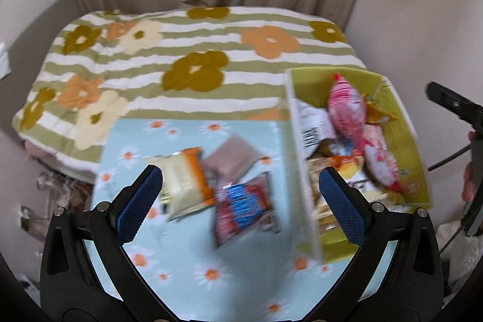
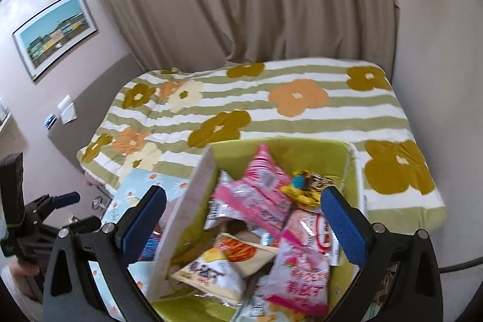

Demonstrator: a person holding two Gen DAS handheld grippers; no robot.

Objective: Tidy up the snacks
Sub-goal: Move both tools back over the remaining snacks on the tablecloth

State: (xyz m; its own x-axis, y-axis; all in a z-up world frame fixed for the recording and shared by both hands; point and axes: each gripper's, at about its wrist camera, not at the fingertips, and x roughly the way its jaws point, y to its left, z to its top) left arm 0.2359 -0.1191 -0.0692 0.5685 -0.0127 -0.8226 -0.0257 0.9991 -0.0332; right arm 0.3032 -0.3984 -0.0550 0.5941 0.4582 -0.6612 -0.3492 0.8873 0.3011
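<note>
The left hand-held gripper (image 1: 240, 180) hangs wide open and empty over three loose snack packets (image 1: 223, 186) on a daisy-print counter (image 1: 187, 276) (the view is blurred). Beside them stands a green box (image 2: 277, 153), heaped with more packets, a pink bag (image 2: 256, 189) on top. The right hand-held gripper (image 2: 243, 201), jaws spread wide with nothing held, hovers above that box. A flowered, striped bed (image 2: 302, 116) lies behind.
</note>
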